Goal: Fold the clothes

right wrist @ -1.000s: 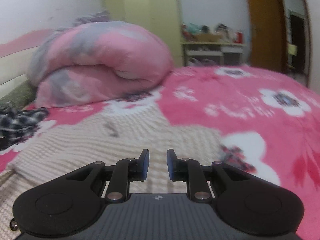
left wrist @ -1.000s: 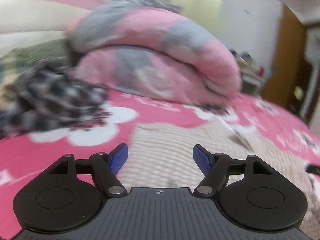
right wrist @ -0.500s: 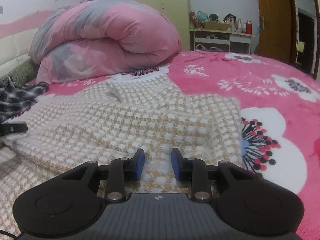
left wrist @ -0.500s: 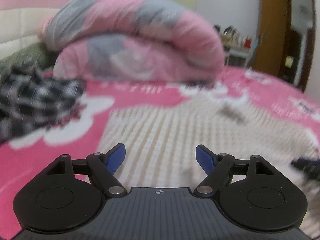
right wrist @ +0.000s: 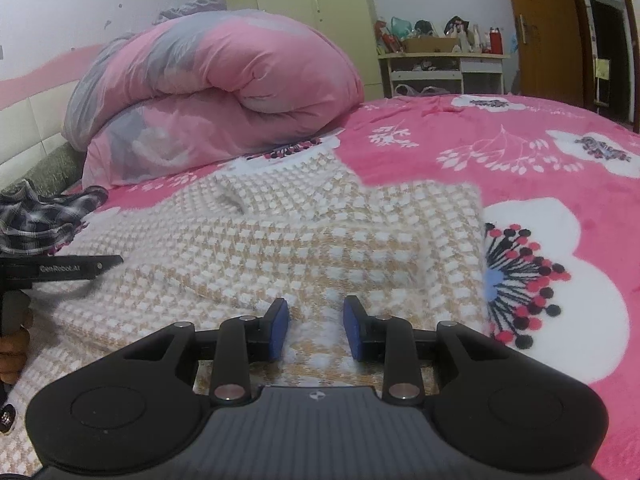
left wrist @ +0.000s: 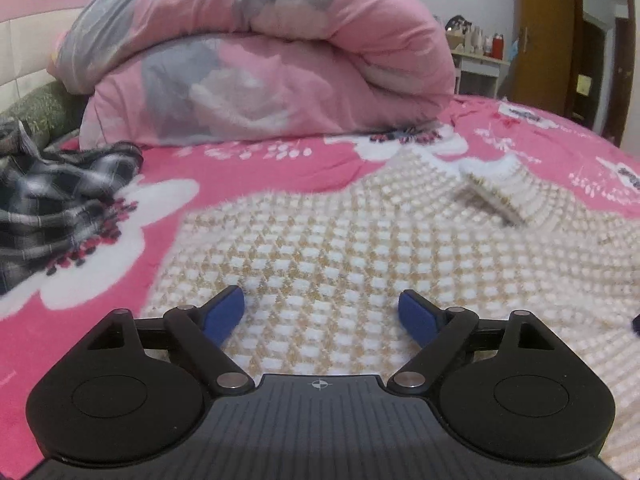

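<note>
- A rolled pink-and-grey quilt [left wrist: 256,64] lies at the far end of the bed, against the cream padded headboard [right wrist: 24,132].
- A pink bedspread [right wrist: 460,136] with white flowers covers the mattress.
- A pale yellow-green wardrobe [right wrist: 304,4] stands against the back wall behind the quilt.
- A white shelf unit [right wrist: 444,72] beside the wardrobe carries a cardboard box [right wrist: 430,45], a red bottle [right wrist: 495,41] and other small clutter too small to tell.
- A brown wooden door [right wrist: 540,28] stands right of it.

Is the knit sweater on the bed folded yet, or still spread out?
Mostly spread: the sweater lies flat across the pink bedspread, collar exposed. Its near part is out of view.
</note>
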`<action>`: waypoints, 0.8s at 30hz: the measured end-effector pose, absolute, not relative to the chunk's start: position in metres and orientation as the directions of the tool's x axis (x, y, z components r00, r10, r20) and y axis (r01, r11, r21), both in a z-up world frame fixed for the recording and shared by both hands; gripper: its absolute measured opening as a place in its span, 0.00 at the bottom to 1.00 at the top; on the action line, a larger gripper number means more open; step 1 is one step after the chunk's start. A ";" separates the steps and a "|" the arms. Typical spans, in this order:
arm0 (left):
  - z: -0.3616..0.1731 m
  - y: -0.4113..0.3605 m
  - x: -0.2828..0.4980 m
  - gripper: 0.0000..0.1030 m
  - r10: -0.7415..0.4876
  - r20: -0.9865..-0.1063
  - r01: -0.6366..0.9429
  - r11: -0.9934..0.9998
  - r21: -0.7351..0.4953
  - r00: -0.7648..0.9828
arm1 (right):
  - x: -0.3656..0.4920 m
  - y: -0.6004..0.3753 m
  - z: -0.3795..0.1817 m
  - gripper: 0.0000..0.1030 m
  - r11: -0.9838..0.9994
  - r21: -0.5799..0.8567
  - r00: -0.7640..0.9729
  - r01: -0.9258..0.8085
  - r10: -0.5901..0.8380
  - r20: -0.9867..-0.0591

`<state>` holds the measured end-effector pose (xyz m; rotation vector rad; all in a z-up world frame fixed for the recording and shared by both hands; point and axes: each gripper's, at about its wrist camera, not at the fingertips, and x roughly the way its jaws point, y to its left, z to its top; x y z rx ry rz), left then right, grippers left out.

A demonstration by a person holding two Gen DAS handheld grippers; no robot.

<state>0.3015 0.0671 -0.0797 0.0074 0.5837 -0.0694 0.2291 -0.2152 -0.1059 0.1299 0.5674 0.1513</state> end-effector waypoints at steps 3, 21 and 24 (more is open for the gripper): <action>-0.061 0.067 0.298 0.83 -0.091 -0.489 0.085 0.996 -0.035 0.867 | 0.226 -0.214 -0.097 0.32 0.982 0.157 0.841 -0.105 0.172 -0.513; -0.080 0.058 0.317 0.94 -0.024 -0.551 0.055 0.998 0.040 0.834 | 0.263 -0.214 -0.112 0.43 0.992 0.125 0.851 -0.034 0.095 -0.517; -0.071 0.063 0.294 0.94 -0.056 -0.520 0.087 0.996 0.035 0.852 | 0.262 -0.215 -0.111 0.44 0.990 0.137 0.852 -0.037 0.103 -0.513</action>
